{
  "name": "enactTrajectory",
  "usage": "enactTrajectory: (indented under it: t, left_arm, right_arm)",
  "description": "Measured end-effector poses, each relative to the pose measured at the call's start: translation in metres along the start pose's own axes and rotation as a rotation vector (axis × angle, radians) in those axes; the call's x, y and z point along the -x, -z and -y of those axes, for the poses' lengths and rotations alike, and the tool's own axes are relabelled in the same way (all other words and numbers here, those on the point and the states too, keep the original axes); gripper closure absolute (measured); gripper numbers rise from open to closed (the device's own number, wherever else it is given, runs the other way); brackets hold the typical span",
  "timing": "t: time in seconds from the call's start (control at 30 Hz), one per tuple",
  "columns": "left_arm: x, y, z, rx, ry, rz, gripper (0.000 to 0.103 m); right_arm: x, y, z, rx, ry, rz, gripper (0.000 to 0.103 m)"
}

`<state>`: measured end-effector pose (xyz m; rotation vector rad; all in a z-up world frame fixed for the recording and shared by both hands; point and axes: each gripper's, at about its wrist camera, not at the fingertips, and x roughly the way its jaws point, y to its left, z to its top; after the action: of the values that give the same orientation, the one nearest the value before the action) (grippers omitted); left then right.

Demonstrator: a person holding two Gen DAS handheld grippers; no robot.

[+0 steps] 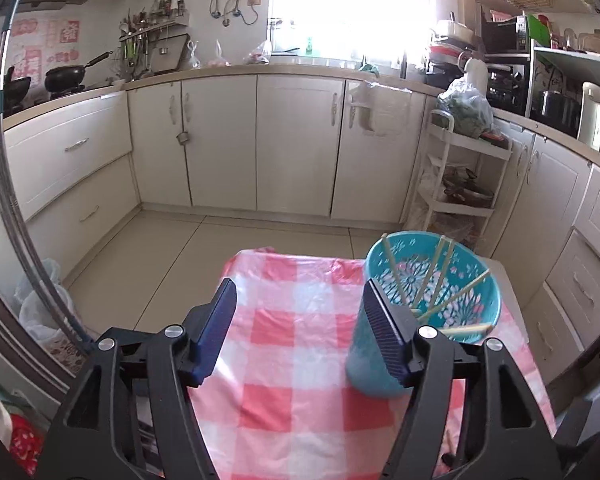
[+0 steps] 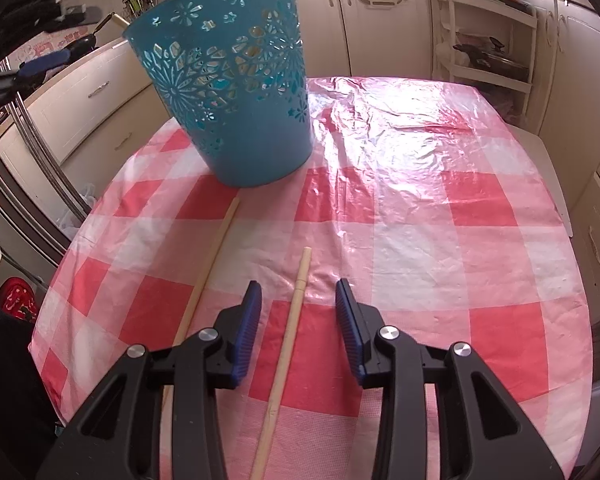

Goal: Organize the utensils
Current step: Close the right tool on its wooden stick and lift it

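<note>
The left gripper [image 1: 298,320] stands wide open with nothing between its blue ribbed pads [image 1: 216,324]; only the checked cloth shows in the gap. Its right-hand pad sits in front of the near wall of the teal plastic basket with flower-shaped cut-outs [image 1: 476,304], though contact cannot be judged from this angle.

The right gripper [image 2: 298,308] is partly open and points down at the table. One pale wooden chopstick [image 2: 290,332] lies on the cloth between its jaws, running lengthwise through the gap — neither pad presses on it, and clear cloth shows on both sides. A second pale wooden chopstick [image 2: 216,252] lies just outside the left-hand pad, angled toward the basket, its far tip close to the basket's base.

The basket stands upright on the pink-and-white checked plastic tablecloth [image 2: 420,208], toward the far left of the table in the right wrist view. Inside it, in the left wrist view, several pale chopsticks [image 1: 440,272] lean against the wall, tips fanned out toward the rim.

The cloth is wrinkled and shiny at the far side — the stretch to the right of the basket is bare. In the left wrist view the table's far edge drops to a tiled floor [image 1: 172,256], with cream kitchen cabinets [image 1: 296,140] well beyond and a white tiered trolley [image 1: 460,184] near the far right corner.
</note>
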<state>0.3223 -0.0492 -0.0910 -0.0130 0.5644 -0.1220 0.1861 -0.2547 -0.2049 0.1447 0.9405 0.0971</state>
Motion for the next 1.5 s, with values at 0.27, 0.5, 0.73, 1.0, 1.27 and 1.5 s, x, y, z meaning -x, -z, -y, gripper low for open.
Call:
enactTrajectory:
  t: [0.27,0.5,0.73,1.0,1.27,1.5]
  left_arm:
    - [0.029,0.041,-0.032,-0.030,-0.069,-0.015,0.024]
    - [0.024,0.056,-0.036,-0.036,-0.084,-0.028,0.023]
    - [0.025,0.056,-0.022,-0.089,-0.093,-0.017,0.019]
    - [0.012,0.058,-0.024,-0.065,-0.087,-0.059,0.018]
    - [-0.002,0.062,-0.037,0.015,-0.075,-0.130,0.018]
    - [-0.005,0.064,-0.040,0.041,-0.077,-0.138,0.018]
  right_arm:
    - [0.004,0.005,-0.007,0.050,0.074,-0.022,0.069]
    - [0.002,0.008,-0.013,0.107,0.147,-0.013,0.081]
    - [0.003,0.008,-0.009,0.084,0.125,-0.011,0.095]
    - [0.014,0.004,0.010,-0.064,-0.008,-0.019,0.097]
    - [0.062,-0.022,0.018,-0.196,-0.230,0.074,0.097]
    - [0.118,-0.087,0.003,-0.221,-0.397,0.247,0.097]
